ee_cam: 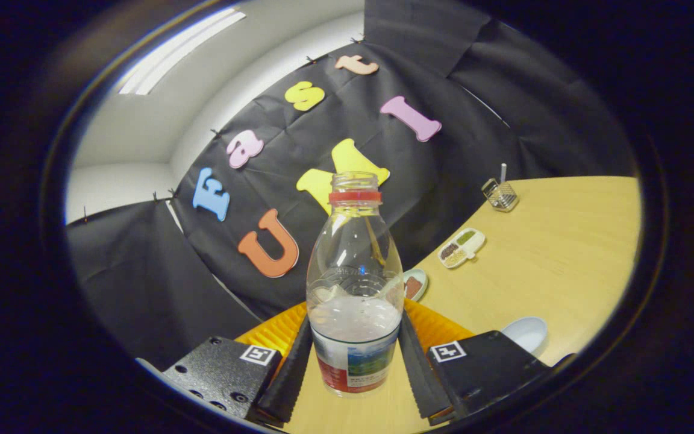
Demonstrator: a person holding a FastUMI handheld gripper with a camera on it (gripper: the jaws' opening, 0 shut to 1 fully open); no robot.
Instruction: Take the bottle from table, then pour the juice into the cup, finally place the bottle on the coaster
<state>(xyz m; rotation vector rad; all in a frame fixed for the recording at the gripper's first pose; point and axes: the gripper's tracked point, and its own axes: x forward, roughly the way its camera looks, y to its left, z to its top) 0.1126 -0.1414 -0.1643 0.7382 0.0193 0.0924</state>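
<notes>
Bottle (355,283), clear plastic, uncapped and roughly half full of cloudy juice, stands upright on the table (558,253) between the fingers of the gripper (354,361), at twelve o'clock from them. Both fingers appear to press on its labelled lower body, so it looks clasped. It is probably light, thin-walled and squashable, so hold low and gently. A white cup (526,333) sits at three o'clock.

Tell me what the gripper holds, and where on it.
The gripper holds the open juice bottle upright, both fingers pressing its lower body at the label.
</notes>
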